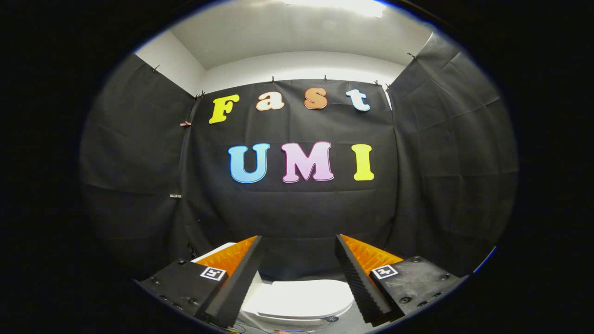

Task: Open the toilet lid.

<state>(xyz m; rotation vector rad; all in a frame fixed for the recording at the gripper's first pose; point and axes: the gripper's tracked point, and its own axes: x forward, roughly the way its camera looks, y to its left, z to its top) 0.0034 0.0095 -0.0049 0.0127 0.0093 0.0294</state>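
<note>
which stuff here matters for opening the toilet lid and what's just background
For the job:
toilet lid, down, seen below between the fingers
toilet under it
gripper, jaws wide apart, holding nothing

Just there:
black cloth wall beyond the toilet
clips pinning the cloth
white wall above the cloth

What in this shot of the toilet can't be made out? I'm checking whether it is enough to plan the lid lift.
- Toilet lid, closed, low between the fingers of the open gripper: its side edges are hidden behind the fingers.
- Tank: only a corner shows past one finger.
- Lid's hinge end: glare washes out the white surface, so it can't be traced.
- Small things on the floor in front of the toilet: too small to identify.
</note>
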